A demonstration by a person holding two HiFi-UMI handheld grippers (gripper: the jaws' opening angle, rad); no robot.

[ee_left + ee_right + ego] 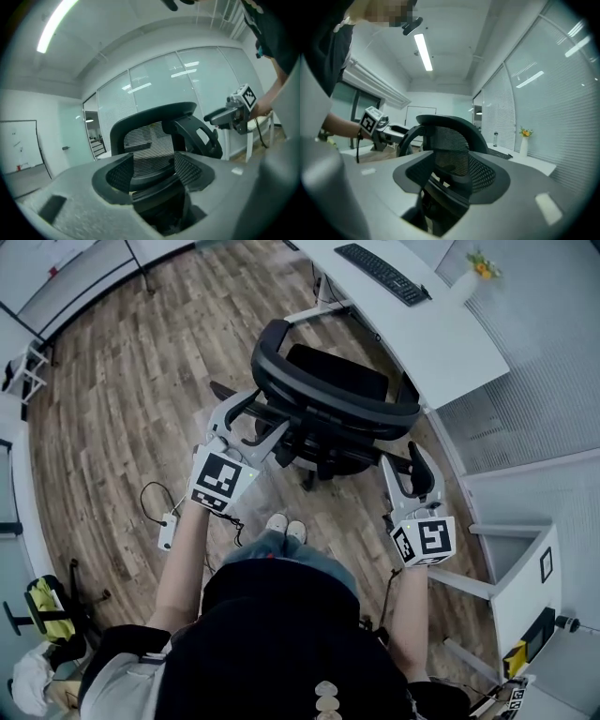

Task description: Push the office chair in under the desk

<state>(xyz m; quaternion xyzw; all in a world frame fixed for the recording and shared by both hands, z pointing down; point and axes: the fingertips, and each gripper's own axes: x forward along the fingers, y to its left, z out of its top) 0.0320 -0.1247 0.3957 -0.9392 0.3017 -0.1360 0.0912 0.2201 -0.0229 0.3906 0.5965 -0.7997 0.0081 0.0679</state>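
Note:
The black mesh office chair [328, 404] stands on the wood floor with its back toward me, a little out from the white desk [441, 348]. My left gripper [262, 413] is open at the left end of the backrest rim; I cannot tell whether it touches. My right gripper [405, 465] is open beside the chair's right rear, apart from it. In the left gripper view the chair [154, 126] shows between the wide jaws of the left gripper [152, 171], with the right gripper [232, 115] beyond. In the right gripper view the chair [445, 136] fills the gap of the right gripper [450, 173].
A keyboard [382, 273] and a vase of flowers [478, 268] sit on the desk. A power strip with cable [167, 531] lies on the floor at my left. A white cabinet [525, 577] stands at the right. My shoes [286, 526] are just behind the chair base.

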